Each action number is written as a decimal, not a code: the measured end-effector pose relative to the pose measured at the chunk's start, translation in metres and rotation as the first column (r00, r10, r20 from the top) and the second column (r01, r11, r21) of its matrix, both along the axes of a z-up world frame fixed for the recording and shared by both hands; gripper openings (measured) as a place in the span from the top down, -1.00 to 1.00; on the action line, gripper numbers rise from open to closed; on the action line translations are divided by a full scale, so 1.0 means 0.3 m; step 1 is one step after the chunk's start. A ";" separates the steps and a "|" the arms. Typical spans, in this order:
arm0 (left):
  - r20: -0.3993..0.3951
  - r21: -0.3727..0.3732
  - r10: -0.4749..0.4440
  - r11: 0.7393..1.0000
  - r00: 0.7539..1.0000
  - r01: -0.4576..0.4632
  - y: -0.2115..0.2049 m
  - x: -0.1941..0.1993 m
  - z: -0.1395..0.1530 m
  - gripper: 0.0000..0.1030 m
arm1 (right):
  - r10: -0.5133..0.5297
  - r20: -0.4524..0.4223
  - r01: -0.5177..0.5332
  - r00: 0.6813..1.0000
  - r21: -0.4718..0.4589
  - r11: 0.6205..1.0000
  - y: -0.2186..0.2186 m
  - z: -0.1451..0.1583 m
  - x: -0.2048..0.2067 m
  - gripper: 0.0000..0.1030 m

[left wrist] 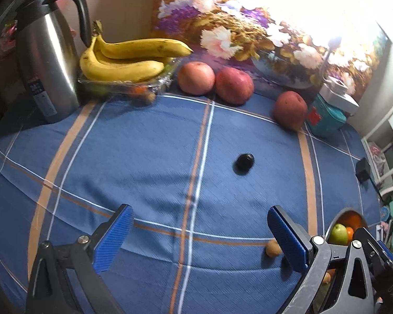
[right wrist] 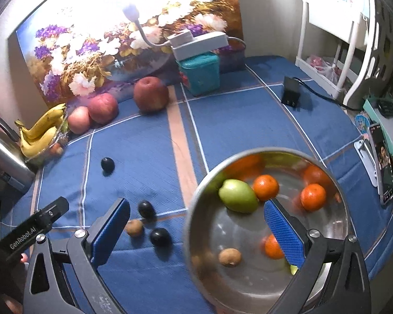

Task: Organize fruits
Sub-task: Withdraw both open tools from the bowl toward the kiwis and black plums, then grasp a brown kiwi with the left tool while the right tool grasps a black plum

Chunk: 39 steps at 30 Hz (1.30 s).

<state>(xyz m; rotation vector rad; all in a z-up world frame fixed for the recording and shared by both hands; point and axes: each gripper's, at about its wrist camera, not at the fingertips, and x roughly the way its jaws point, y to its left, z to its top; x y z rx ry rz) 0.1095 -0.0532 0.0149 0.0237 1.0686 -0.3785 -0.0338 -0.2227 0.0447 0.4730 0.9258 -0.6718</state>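
Observation:
My right gripper (right wrist: pixel 197 235) is open and holds nothing. It hangs over the near left rim of a steel bowl (right wrist: pixel 192 204): one pad is over the bowl, the other over the cloth. In the bowl lie a green fruit (right wrist: pixel 238 195), three oranges (right wrist: pixel 266 187) and a brown kiwi (right wrist: pixel 230 256). On the cloth left of the bowl are two dark plums (right wrist: pixel 146 208), a small brown fruit (right wrist: pixel 134 227) and a third plum (right wrist: pixel 108 164) farther back. My left gripper (left wrist: pixel 200 238) is open and empty, above the cloth in front of that far plum (left wrist: pixel 245 161).
Three red apples (left wrist: pixel 234 85) line the back by a flower picture. Bananas (left wrist: pixel 123 60) rest on a glass tray beside a steel kettle (left wrist: pixel 47 65). A teal box (right wrist: pixel 200 73), a black adapter (right wrist: pixel 290 91) and a phone (right wrist: pixel 382 164) stand to the right.

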 end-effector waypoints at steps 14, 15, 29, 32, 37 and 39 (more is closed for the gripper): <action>-0.053 -0.035 0.056 0.998 0.997 -0.058 0.026 0.088 -0.047 -1.00 | 0.118 -0.033 -0.116 0.992 0.054 0.992 0.071 -0.048 0.196 -0.97; -0.055 -0.036 0.052 0.998 0.997 -0.054 0.018 0.095 -0.048 -1.00 | 0.125 -0.033 -0.123 0.992 0.056 0.991 0.071 -0.050 0.199 -0.97; -0.079 0.005 -0.037 0.999 0.996 0.038 -0.089 0.054 -0.084 -0.98 | 0.208 -0.054 -0.201 0.977 0.114 0.973 0.038 -0.117 0.190 -0.66; -0.085 0.013 -0.068 0.998 0.994 0.069 -0.113 0.038 -0.091 -0.97 | 0.221 -0.059 -0.213 0.973 0.121 0.969 0.038 -0.125 0.181 -0.49; -0.146 -0.008 -0.121 0.993 0.982 0.122 -0.162 0.012 -0.133 -0.74 | 0.219 -0.058 -0.207 0.974 0.159 0.965 0.032 -0.151 0.164 -0.24; -0.168 -0.011 -0.136 0.991 0.976 0.136 -0.178 0.004 -0.150 -0.68 | 0.223 -0.060 -0.208 0.973 0.187 0.960 0.028 -0.168 0.158 -0.12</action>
